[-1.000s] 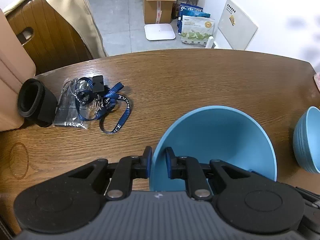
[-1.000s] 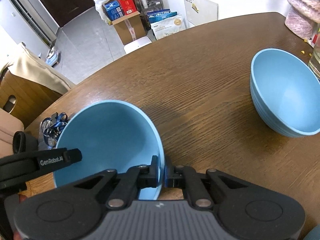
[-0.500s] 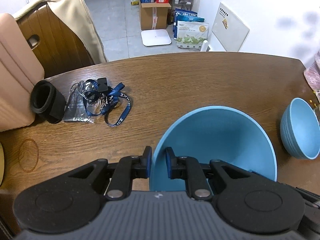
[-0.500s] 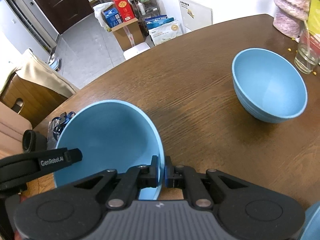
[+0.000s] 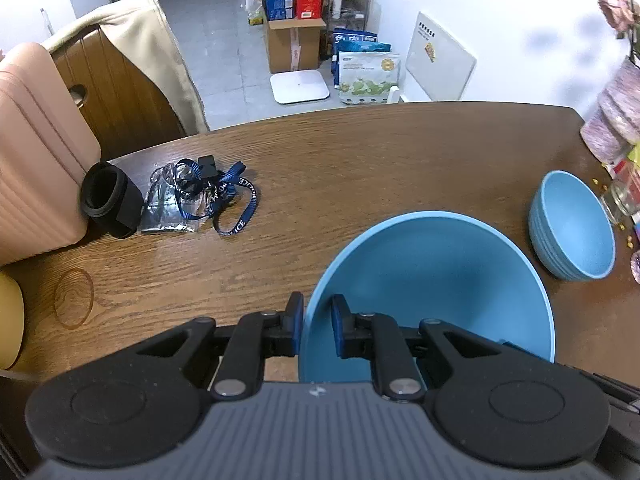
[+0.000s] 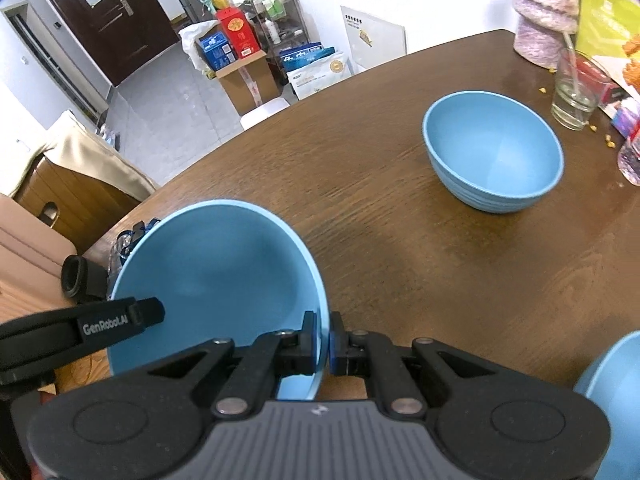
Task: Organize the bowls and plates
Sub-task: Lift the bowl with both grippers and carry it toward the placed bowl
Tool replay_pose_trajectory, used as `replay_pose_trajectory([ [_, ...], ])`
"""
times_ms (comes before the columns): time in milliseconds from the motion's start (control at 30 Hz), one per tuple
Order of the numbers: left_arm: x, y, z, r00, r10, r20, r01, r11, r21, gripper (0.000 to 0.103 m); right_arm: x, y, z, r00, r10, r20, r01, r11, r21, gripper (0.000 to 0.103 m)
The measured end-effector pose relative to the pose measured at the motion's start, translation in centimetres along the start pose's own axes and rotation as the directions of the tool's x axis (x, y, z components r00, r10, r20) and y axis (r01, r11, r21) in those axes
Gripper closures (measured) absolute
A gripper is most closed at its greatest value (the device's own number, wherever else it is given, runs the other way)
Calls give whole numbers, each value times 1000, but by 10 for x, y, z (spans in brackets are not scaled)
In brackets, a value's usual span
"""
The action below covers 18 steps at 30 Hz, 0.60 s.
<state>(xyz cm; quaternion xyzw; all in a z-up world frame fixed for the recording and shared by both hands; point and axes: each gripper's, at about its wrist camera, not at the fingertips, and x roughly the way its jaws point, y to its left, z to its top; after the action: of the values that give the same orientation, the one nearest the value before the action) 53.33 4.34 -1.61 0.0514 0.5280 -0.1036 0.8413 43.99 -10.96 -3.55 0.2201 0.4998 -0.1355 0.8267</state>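
Observation:
Both grippers hold one large blue bowl [image 5: 432,280] above the wooden table [image 5: 360,160]. My left gripper [image 5: 317,330] is shut on its left rim. My right gripper [image 6: 323,342] is shut on its right rim; the bowl [image 6: 216,272] fills the left of the right wrist view, where the left gripper's black body [image 6: 80,328] also shows. A second blue bowl [image 6: 494,150] stands upright on the table ahead to the right; it also shows in the left wrist view [image 5: 572,226]. The edge of a third blue bowl [image 6: 612,392] shows at the lower right.
A blue lanyard with keys [image 5: 208,196] and a black cylinder [image 5: 110,200] lie at the table's left. A drinking glass with a straw [image 6: 576,92], a pink knitted vase [image 6: 548,12], food crumbs and a plastic bottle [image 6: 630,160] stand at the far right. A wooden chair [image 5: 116,92] stands beyond the table.
Both grippers have risen and drawn back with the large bowl; the table looks farther away and the second bowl has come fully into view.

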Motion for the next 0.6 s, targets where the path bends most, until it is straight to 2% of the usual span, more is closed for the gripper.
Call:
replay_pose_trajectory([
  [600,-42,-16,-44,999,-31,27,28,996,90,87,-48,-20,-42,999,-29,42,26,998,64,98],
])
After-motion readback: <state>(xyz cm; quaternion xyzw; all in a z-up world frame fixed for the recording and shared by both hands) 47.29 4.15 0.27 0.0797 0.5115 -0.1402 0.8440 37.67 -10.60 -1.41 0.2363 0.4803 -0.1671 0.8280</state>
